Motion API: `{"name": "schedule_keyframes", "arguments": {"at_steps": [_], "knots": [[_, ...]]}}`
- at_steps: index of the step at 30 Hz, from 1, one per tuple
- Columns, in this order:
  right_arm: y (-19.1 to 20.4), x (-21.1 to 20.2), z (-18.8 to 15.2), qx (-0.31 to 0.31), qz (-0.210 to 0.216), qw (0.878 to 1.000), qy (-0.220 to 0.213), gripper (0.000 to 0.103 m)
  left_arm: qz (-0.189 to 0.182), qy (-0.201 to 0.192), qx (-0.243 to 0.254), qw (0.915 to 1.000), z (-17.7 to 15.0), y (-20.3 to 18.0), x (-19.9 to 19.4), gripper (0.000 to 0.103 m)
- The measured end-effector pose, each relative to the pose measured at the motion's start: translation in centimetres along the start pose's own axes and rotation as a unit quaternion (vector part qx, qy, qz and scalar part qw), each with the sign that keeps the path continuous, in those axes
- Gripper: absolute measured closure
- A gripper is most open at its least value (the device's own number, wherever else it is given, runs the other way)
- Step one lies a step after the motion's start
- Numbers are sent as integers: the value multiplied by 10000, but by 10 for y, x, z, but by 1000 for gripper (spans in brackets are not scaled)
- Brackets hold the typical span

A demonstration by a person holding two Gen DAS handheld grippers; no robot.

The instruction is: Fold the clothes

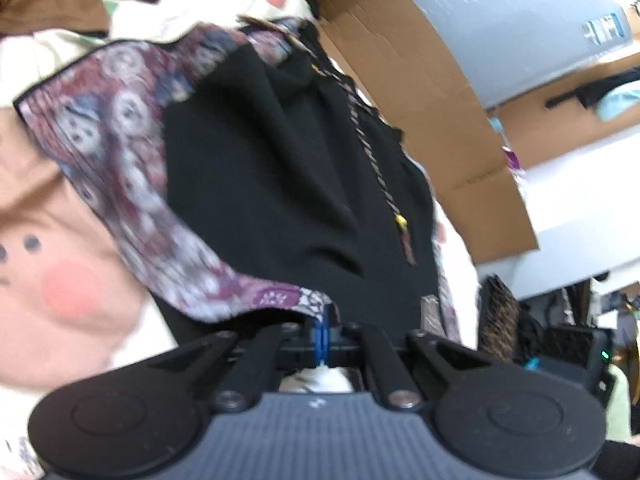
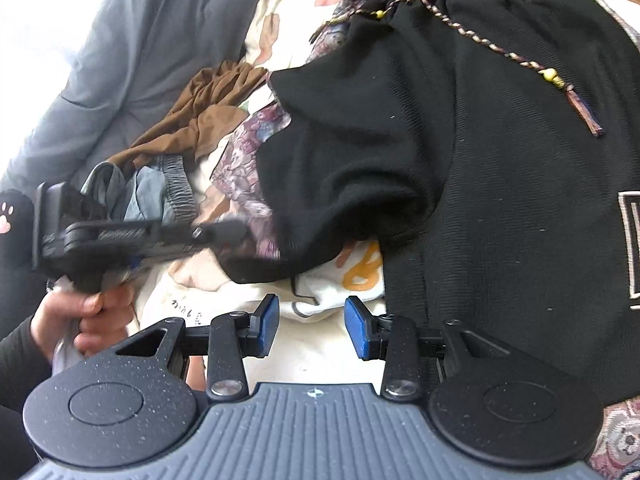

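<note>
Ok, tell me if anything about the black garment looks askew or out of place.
The black garment is not lying flat: one part is bunched into a rolled fold over the patterned trim. Its braided drawstring trails loose across the front. Nothing looks damaged or spilled.

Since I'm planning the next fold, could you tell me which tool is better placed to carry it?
Left, probably: the left tool is shut on the black garment's patterned hem, while the right tool is open and empty.
</note>
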State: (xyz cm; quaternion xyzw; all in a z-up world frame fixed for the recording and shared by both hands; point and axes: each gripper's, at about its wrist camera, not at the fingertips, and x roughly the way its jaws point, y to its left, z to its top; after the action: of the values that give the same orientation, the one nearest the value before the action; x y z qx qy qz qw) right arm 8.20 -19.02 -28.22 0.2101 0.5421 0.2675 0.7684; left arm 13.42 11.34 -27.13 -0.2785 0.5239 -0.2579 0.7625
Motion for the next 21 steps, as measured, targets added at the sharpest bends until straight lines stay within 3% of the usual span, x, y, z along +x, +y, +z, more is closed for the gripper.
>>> {"name": "schedule_keyframes", "arguments": {"at_steps": [11,17,21], "knots": [[16,47,8,350,351,9983,314,60,91,50,-315,9995,0,31,1,100],[15,76,7,1239,475,9897,534,60,-101,15,-548,9984,-12,44,1,101],[19,97,1,1894,417,9800,445,60,-89,17,-648,9979,-17,56,4,100]]}}
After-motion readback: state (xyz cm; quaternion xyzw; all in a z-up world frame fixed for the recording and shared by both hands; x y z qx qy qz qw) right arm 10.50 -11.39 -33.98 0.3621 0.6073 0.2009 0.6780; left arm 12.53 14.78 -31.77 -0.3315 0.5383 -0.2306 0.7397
